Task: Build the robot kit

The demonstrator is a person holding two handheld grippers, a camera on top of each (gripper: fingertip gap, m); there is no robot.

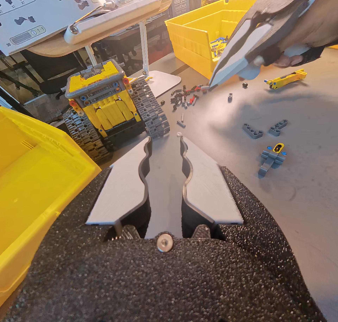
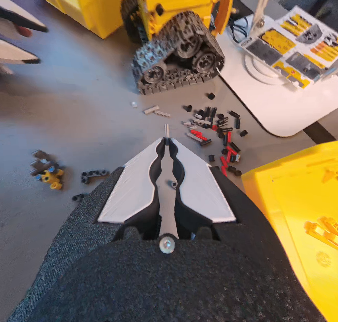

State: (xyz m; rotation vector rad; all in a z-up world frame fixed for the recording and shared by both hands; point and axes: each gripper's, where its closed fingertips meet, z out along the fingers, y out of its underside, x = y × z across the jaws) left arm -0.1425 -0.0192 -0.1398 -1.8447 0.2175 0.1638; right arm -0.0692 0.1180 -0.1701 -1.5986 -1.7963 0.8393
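Note:
My right gripper (image 2: 166, 139) is shut on a short grey axle pin (image 2: 166, 130) that sticks out past its fingertips, just above the grey table beside a pile of small black, red and grey pins (image 2: 219, 130). It also shows in the left wrist view (image 1: 210, 86), tips at that pile (image 1: 184, 97). My left gripper (image 1: 165, 139) is open and empty, low over the table next to the yellow tracked vehicle model (image 1: 106, 101). A tiny clear round stud (image 1: 178, 133) lies just beyond its right fingertip. The model also shows in the right wrist view (image 2: 175, 39).
Two grey L-shaped beams (image 1: 252, 130) and a small grey and yellow sub-assembly (image 1: 272, 157) lie to the right, with a long yellow sub-assembly (image 1: 285, 78) farther back. Yellow bins stand at the back right (image 1: 192, 39) and near left (image 1: 27, 167). An instruction booklet (image 1: 36, 11) rests on a white stand (image 1: 164, 81). The gap from one gripper's tips to the other's is roughly 15 cm. My right gripper's tips are some 10 cm from the tiny clear round stud (image 1: 178, 133).

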